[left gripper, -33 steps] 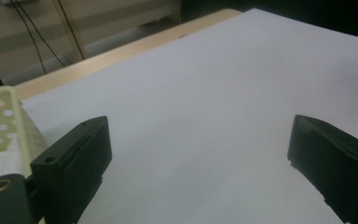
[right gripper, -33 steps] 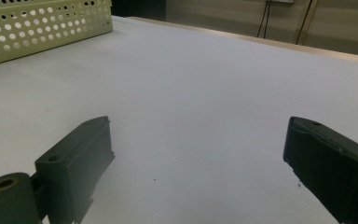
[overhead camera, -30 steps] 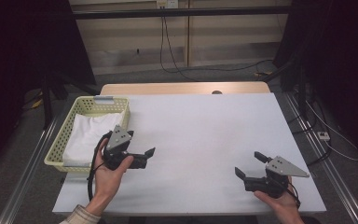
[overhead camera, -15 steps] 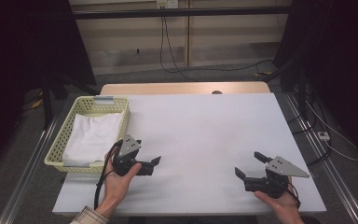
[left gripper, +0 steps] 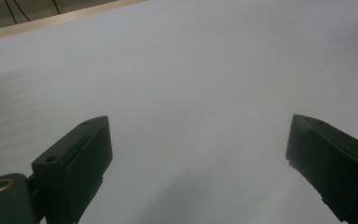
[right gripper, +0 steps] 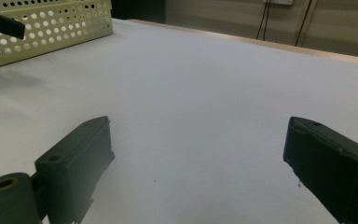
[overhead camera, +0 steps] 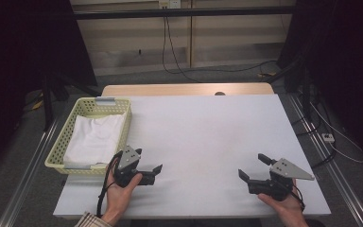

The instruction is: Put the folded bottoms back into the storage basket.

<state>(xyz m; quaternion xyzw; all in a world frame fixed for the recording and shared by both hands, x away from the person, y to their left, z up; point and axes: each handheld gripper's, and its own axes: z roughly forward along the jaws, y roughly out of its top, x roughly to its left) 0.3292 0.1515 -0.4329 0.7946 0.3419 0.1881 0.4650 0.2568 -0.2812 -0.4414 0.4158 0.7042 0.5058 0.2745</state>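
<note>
Resting low over the white table (overhead camera: 208, 127), both grippers had their jaws spread wide, nothing between them. Left gripper (overhead camera: 147, 166) sat just beside the yellow basket (overhead camera: 56, 163); the folded white cloth (overhead camera: 94, 139) lay inside it, behind the fingers. Right gripper (overhead camera: 256, 166) was well apart.

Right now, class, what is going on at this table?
A person holds a gripper in each hand over a white table. Both the left gripper and the right gripper are open and hold nothing. The left one sits just beside a yellow basket at the table's left edge, with a folded white cloth lying in it, untouched. The right one hovers near the front right corner.
</note>
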